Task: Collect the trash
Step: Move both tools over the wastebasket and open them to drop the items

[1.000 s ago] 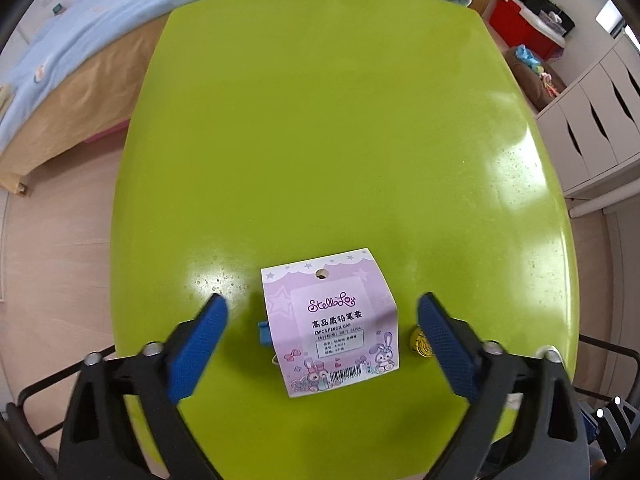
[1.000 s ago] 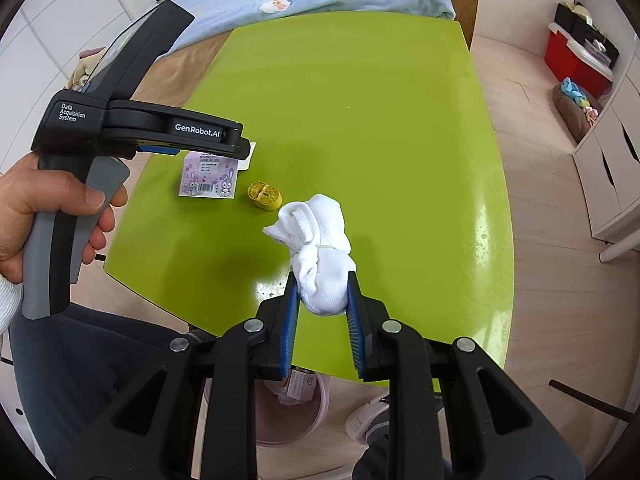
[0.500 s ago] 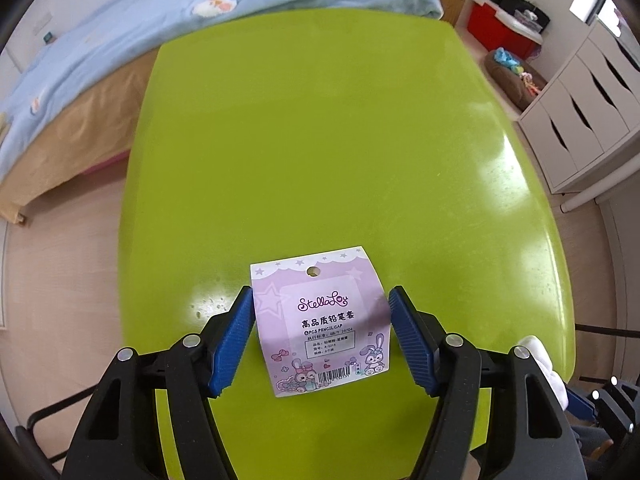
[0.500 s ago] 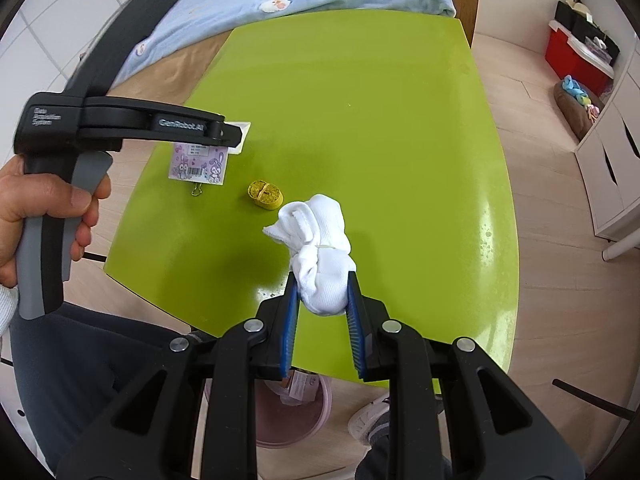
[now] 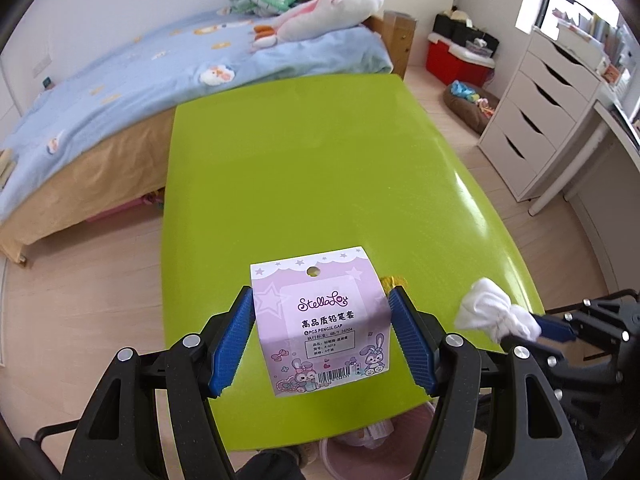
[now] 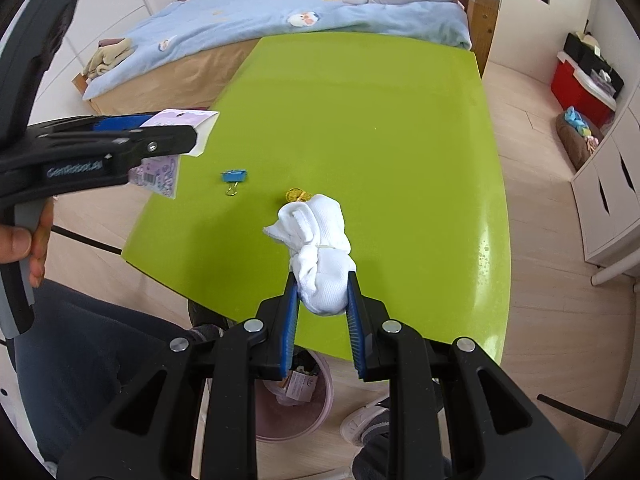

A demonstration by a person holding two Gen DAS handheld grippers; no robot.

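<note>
Now the left tool [image 5: 320,340] pinches the pencil-cap card [image 5: 322,320] lifted, hang-hole end pointing forward.

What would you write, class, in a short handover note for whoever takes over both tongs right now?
Left tongs: shut on the purple pencil-cap card, lifted clear of the green table.
Right tongs: shut on the white cloth wad, held over the table's near edge.
On the table: blue binder clip and a small gold piece, both untouched.
Pink bin sits on the floor below the near edge, some rubbish already inside.
Done: both items gripped.
Left: drop both into the bin, then probably collect the clip and gold piece.
</note>
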